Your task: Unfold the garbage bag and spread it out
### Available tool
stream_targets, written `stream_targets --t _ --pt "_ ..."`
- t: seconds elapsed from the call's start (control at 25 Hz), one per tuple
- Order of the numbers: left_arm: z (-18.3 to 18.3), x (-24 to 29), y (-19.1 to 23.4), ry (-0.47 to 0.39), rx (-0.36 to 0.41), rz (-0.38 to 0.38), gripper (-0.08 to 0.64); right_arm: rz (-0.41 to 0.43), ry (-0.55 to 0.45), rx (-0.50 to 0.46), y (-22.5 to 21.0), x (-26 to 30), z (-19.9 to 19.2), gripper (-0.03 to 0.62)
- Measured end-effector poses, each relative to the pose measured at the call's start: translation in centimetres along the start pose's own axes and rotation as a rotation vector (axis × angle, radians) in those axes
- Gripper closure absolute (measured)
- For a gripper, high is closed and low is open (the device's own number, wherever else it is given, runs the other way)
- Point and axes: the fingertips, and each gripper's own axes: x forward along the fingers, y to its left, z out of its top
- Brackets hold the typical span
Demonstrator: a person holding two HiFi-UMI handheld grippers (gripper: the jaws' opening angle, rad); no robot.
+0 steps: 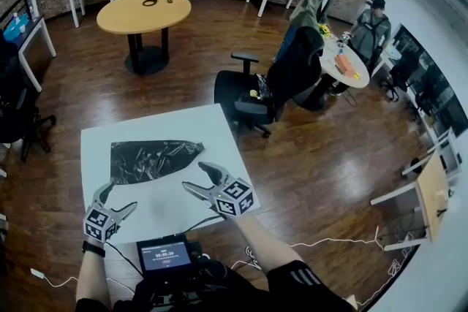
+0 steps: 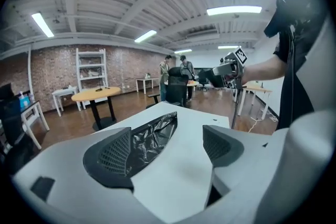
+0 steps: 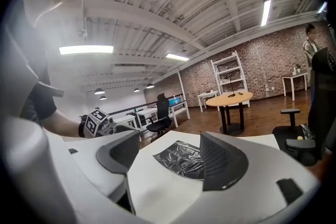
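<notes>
Head view: a white square table (image 1: pixel 212 129) stands on a dark wooden floor. A black garbage bag (image 1: pixel 153 159) lies flat and creased on its far left part, broad at the left end and narrowing toward the right. Both tools are over the near half of the table, on the person's side of the bag. The left gripper (image 1: pixel 121 196) is near the front left corner, apart from the bag. The right gripper (image 1: pixel 193 177) is just beside the bag's near edge, and this view cannot show whether it touches. A small screen device (image 1: pixel 165 257) sits at the near edge, below the grippers. Beyond the table are a black office chair (image 1: pixel 281 84), a round wooden table (image 1: pixel 144 12) and two people (image 1: pixel 316 2) by a small round table.

Left gripper view: the left gripper (image 2: pixel 165 150) has its jaws wide apart, with only bare tabletop between the pads. The bag (image 2: pixel 153 132) lies ahead, partly behind the left pad, and is not pinched. The right gripper (image 2: pixel 231 68) shows farther off at the right.

Right gripper view: the right gripper (image 3: pixel 170 157) also stands wide, holding nothing. The bag (image 3: pixel 181 156) lies on the table beyond the pads, its right part hidden by the right pad. The left gripper (image 3: pixel 97 123) appears at the left.
</notes>
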Motion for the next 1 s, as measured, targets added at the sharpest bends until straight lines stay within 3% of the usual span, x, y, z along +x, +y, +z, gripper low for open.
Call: stream_targets --t 0.2,0.52,1.0 --pt "0.1 -2.9 -5.4 -0.055 -0.084 0.049 0.138 0.021 -0.037 0.034 3.5 -4.7 -0.2 0.232" --pt "-0.5 -7.3 -10.6 -0.112 -0.193 0.052 0.199 0.036 -0.046 0.091 8.3 -9.6 -1.9 0.249" --pt "-1.6 -11.1 -12.7 -0.157 -0.262 -0.020 0.225 -0.090 -0.088 0.110 11.5 -13.0 -2.5 0.255"
